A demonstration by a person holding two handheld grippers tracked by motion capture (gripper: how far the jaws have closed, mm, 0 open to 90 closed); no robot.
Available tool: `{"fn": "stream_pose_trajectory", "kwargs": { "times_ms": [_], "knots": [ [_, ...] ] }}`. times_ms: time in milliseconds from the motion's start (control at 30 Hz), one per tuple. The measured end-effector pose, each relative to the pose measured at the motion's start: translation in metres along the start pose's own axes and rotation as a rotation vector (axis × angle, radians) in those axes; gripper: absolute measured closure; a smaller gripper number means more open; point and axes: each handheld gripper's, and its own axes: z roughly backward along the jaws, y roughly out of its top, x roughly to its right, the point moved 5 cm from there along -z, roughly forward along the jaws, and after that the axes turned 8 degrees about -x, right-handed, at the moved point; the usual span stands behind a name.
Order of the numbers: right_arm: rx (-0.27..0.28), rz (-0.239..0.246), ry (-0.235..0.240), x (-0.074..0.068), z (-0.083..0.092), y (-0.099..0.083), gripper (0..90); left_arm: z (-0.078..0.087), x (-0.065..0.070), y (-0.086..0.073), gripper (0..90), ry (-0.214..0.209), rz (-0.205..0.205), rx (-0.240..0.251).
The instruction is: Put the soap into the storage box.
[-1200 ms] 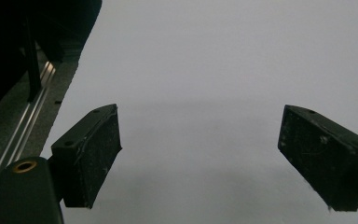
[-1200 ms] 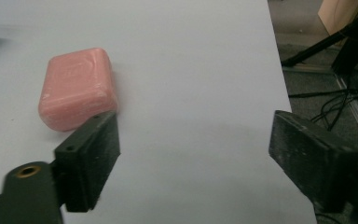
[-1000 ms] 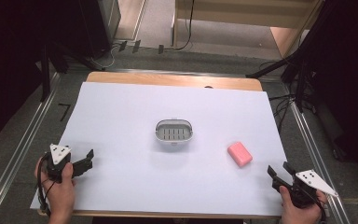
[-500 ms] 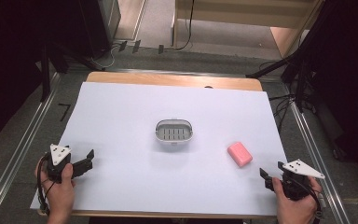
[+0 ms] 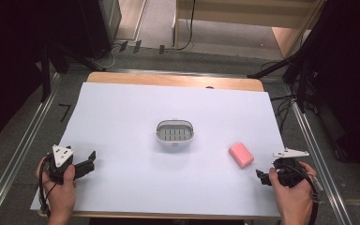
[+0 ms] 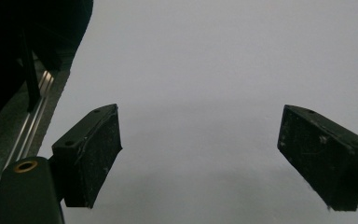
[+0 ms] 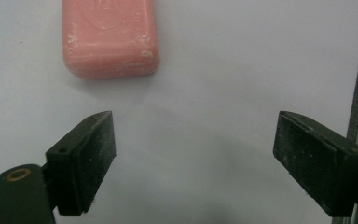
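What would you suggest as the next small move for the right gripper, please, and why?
Probably ease the right gripper forward and slightly left over the pink soap bar: its jaws, just opened, stand wide with nothing between them, and the bar lies just ahead.

The pink soap bar [image 7: 110,37] looks waxy and matt, with whitish scuffs. The table [image 5: 122,112] carries a smooth, matt white sheet over a wooden top. The soap dish [image 5: 175,131] looks like grey plastic. Each hand-held gripper's black pads [image 7: 93,158] look rough and speckled.
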Motion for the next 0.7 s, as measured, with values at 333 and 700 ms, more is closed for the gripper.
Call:
{"fn": "stream_pose_trajectory", "kwargs": {
  "times_ms": [333, 700],
  "knots": [
    [-0.068, 0.023, 0.017, -0.007, -0.005, 0.021, 12.8, 0.001, 0.0, 0.0, 14.3, 0.0, -0.008, 0.013],
    [-0.128, 0.043, 0.043, -0.01, -0.008, 0.035, 9.1, 0.001, 0.002, 0.0, 14.3, 0.011, -0.02, 0.007]
  ]
}}
